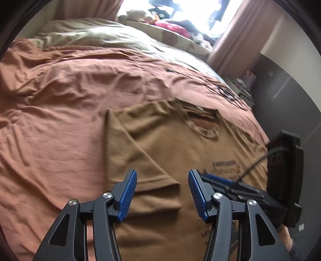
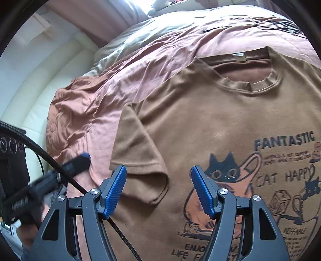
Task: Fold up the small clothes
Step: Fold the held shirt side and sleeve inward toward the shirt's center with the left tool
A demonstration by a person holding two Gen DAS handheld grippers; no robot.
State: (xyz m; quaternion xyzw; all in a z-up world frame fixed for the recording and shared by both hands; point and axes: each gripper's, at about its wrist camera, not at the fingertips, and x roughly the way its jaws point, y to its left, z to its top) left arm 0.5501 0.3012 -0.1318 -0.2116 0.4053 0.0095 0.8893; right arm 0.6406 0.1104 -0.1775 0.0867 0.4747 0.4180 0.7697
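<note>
Left wrist view only: the window end of the room, with a beige pillow (image 1: 88, 34), soft toys (image 1: 140, 15) on the sill and a pink curtain (image 1: 246, 34); the right gripper (image 1: 218, 180) shows at the right edge, blurred, over the shirt's print.
Right wrist view only: the print on the T-shirt (image 2: 210, 124) is sharp, a black cat (image 2: 222, 170) with the words FANTASTIC and CAT HAPPY; a pale label (image 2: 238, 55) sits inside the neckband; a padded cream wall (image 2: 34, 100) lies beyond the bed; the left gripper (image 2: 78, 162) shows at the left edge, blurred, with a black cable (image 2: 50, 158) crossing it.
Shirt: the brown T-shirt (image 1: 180, 144) lies flat, print side up, on the rust-coloured bedspread (image 1: 60, 100), neck opening pointing away from both cameras.
Sleeve: one short sleeve (image 2: 138, 158) is folded in over the body of the shirt, its hem creased and lifted a little.
Left gripper (image 1: 162, 192): jaws apart, nothing between the blue pads (image 1: 128, 194); they hang above the folded sleeve's hem, not touching it as far as can be seen.
Right gripper (image 2: 158, 188): jaws apart and empty; they hang over the shirt between the folded sleeve and the cat print.
Containers: none can be made out.
</note>
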